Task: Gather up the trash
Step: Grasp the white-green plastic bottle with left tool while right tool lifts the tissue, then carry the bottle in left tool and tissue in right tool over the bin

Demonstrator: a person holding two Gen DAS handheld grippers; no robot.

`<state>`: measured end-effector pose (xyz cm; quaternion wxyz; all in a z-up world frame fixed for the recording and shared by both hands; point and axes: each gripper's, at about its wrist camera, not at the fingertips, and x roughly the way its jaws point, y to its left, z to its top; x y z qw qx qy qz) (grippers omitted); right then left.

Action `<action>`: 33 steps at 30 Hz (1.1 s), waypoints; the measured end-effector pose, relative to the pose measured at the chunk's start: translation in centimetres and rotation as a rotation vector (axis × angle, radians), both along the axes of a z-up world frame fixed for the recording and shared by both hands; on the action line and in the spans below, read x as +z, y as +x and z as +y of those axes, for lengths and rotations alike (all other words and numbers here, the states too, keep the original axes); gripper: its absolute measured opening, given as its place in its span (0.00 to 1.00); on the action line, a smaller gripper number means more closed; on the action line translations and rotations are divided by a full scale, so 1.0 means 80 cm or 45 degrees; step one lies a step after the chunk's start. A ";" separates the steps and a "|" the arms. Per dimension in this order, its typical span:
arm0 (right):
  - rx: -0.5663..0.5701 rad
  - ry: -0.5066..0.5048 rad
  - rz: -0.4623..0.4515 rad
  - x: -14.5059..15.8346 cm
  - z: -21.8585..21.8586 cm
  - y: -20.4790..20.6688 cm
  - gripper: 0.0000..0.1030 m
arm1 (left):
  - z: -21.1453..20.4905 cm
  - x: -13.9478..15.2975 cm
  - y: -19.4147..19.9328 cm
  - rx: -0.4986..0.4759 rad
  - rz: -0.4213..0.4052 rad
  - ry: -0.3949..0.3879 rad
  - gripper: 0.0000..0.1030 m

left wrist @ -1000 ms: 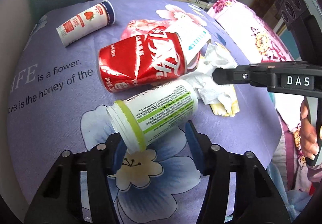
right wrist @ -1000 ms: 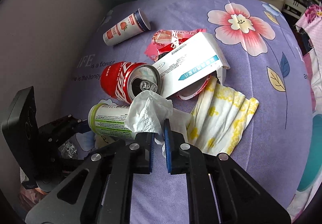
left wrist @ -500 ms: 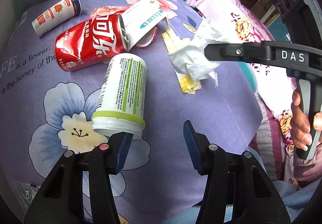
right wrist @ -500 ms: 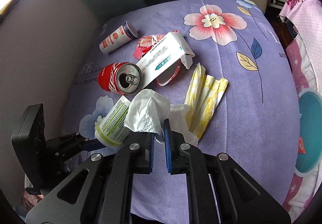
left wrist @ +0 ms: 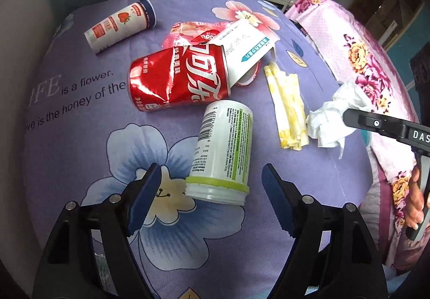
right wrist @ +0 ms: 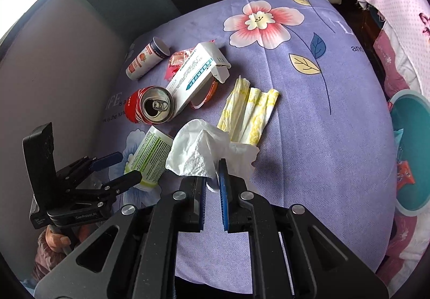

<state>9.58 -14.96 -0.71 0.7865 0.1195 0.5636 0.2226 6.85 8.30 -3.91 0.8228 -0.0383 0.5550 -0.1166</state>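
Released within the last half second, the white bottle (left wrist: 223,151) lies below the red can (left wrist: 180,78) reading "可口可乐", between the left gripper (left wrist: 212,196)'s just-widened jaws, untouched. Right of the can, the right gripper (right wrist: 213,183) is clamped on the tissue (right wrist: 199,153), ready for binning. Bedcover (left wrist: 67,137): "is a flower."

We see a purple flowered bedspread (left wrist: 80,153) carrying the litter. Just ahead of the left tool's fingers lies a white bottle (left wrist: 224,153); beyond it a dented red can (left wrist: 180,81), a white carton (left wrist: 242,46) leaning on the can's end — a red wrapper (left wrist: 188,31) behind. Farther off to the left lies a strawberry cup (left wrist: 121,24); to the right, a folded yellow napkin (left wrist: 289,108).
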 end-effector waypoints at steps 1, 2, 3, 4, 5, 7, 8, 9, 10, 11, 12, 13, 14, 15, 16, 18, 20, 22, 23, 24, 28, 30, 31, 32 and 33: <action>-0.008 0.000 -0.001 0.000 -0.004 0.000 0.09 | -0.005 -0.005 0.005 -0.015 0.011 0.014 0.77; -0.019 0.002 -0.001 0.000 -0.009 0.000 0.09 | -0.010 -0.011 0.010 -0.027 0.021 0.034 0.77; -0.031 0.005 -0.001 0.000 -0.015 0.000 0.09 | -0.016 -0.016 0.014 -0.036 0.033 0.054 0.77; -0.042 0.008 0.001 -0.001 -0.020 0.000 0.09 | -0.021 -0.023 0.019 -0.040 0.051 0.073 0.77; -0.053 0.012 0.002 -0.001 -0.026 0.000 0.09 | -0.025 -0.030 0.021 -0.040 0.073 0.090 0.77; -0.072 0.019 0.003 -0.003 -0.037 0.001 0.09 | -0.031 -0.041 0.026 -0.040 0.101 0.121 0.77; -0.082 0.024 0.006 -0.004 -0.042 0.001 0.09 | -0.035 -0.044 0.027 -0.042 0.103 0.135 0.77; -0.092 0.028 0.008 -0.005 -0.047 0.002 0.09 | -0.039 -0.046 0.028 -0.041 0.101 0.153 0.76; -0.101 0.032 0.010 -0.006 -0.051 0.002 0.09 | -0.042 -0.046 0.027 -0.035 0.088 0.177 0.69; -0.109 0.036 0.013 -0.008 -0.056 0.003 0.09 | -0.045 -0.045 0.026 -0.030 0.074 0.208 0.64; -0.117 0.039 0.015 -0.010 -0.059 0.003 0.09 | -0.047 -0.043 0.025 -0.025 0.063 0.239 0.53; -0.123 0.042 0.019 -0.012 -0.063 0.003 0.08 | -0.049 -0.042 0.024 -0.023 0.062 0.241 0.50; -0.130 0.045 0.022 -0.014 -0.066 0.003 0.09 | -0.052 -0.040 0.023 -0.014 0.059 0.238 0.50; -0.136 0.049 0.023 -0.016 -0.069 0.004 0.09 | -0.053 -0.037 0.019 -0.007 0.048 0.240 0.50; -0.143 0.051 0.023 -0.018 -0.072 0.004 0.09 | -0.055 -0.034 0.016 -0.001 0.037 0.236 0.50; -0.152 0.056 0.026 -0.021 -0.077 0.003 0.09 | -0.060 -0.025 0.011 0.015 0.029 0.198 0.50; -0.162 0.069 0.032 -0.024 -0.083 0.002 0.09 | -0.063 -0.016 0.005 0.024 0.021 0.149 0.50; -0.174 0.083 0.032 -0.025 -0.091 0.002 0.09 | -0.070 -0.005 0.004 0.011 0.007 0.115 0.50; -0.181 0.090 0.031 -0.025 -0.095 0.001 0.09 | -0.077 0.001 0.003 -0.002 0.000 0.109 0.50; -0.189 0.098 0.028 -0.025 -0.099 0.001 0.09 | -0.084 0.005 0.002 -0.016 -0.009 0.107 0.50; -0.233 0.130 0.009 -0.021 -0.121 0.000 0.09 | -0.113 0.019 0.005 -0.067 -0.020 0.073 0.50; -0.266 0.147 -0.001 -0.019 -0.136 -0.001 0.09 | -0.132 0.024 0.009 -0.100 -0.033 0.076 0.50; -0.285 0.155 -0.007 -0.018 -0.145 -0.001 0.09 | -0.144 0.025 0.011 -0.121 -0.036 0.075 0.50; -0.307 0.162 -0.013 -0.017 -0.155 -0.002 0.09 | -0.156 0.025 0.013 -0.143 -0.036 0.072 0.50; -0.329 0.168 -0.020 -0.016 -0.166 -0.003 0.09 | -0.170 0.025 0.015 -0.167 -0.039 0.072 0.50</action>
